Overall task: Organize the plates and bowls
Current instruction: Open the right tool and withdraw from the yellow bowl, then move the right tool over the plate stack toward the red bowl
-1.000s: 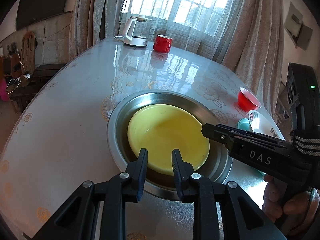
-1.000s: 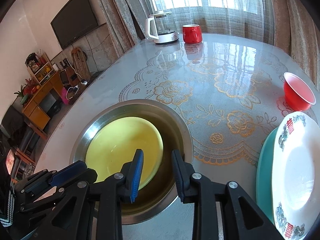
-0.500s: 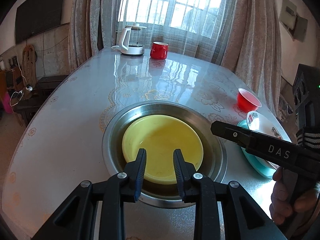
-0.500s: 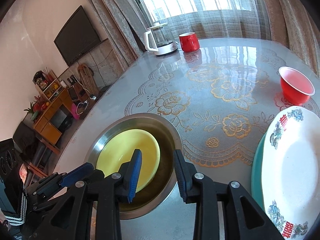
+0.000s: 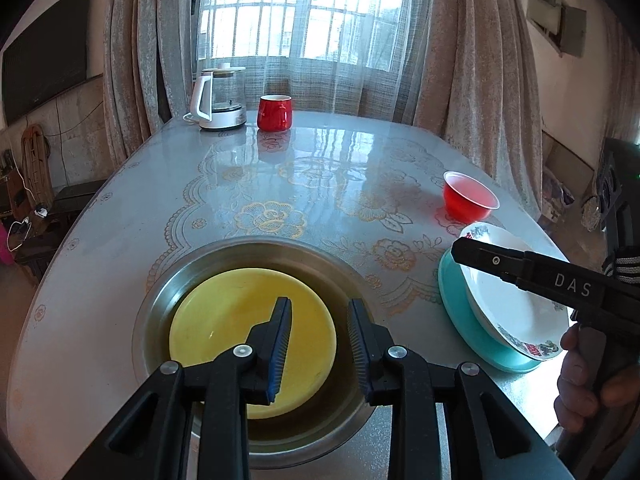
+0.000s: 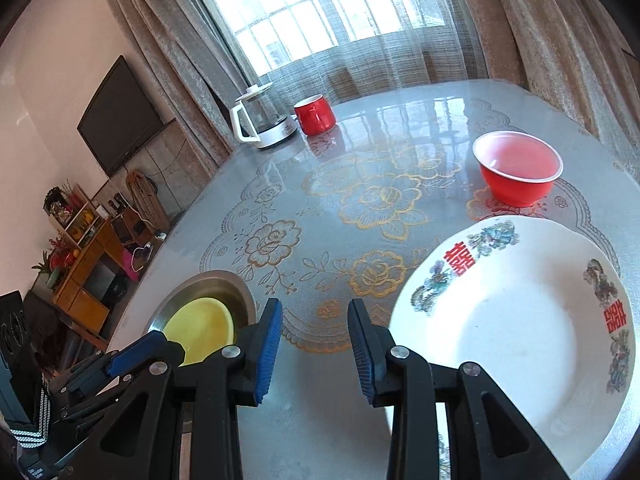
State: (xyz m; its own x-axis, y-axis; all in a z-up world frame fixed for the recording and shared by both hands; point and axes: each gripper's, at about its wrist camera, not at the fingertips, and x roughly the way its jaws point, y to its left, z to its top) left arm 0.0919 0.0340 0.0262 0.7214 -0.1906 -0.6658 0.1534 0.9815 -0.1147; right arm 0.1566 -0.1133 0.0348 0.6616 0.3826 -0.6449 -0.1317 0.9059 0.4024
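The yellow plate [image 5: 252, 336] sits nested in the steel basin [image 5: 256, 252], the white plate [image 6: 516, 332] awaits stacking, and both the left gripper [image 5: 318, 344] and right gripper [image 6: 314, 346] hold their jaws open and empty

- Table [image 5: 132, 216], glossy, floral cloth.
- Steel basin [image 5: 160, 292] at 6 o'clock.
- Teal plate [image 5: 452, 292] at 3 o'clock.
- Red bowl [image 5: 470, 200] at 2.
- Kettle [image 5: 218, 100] and red mug [image 5: 274, 112] at 12.
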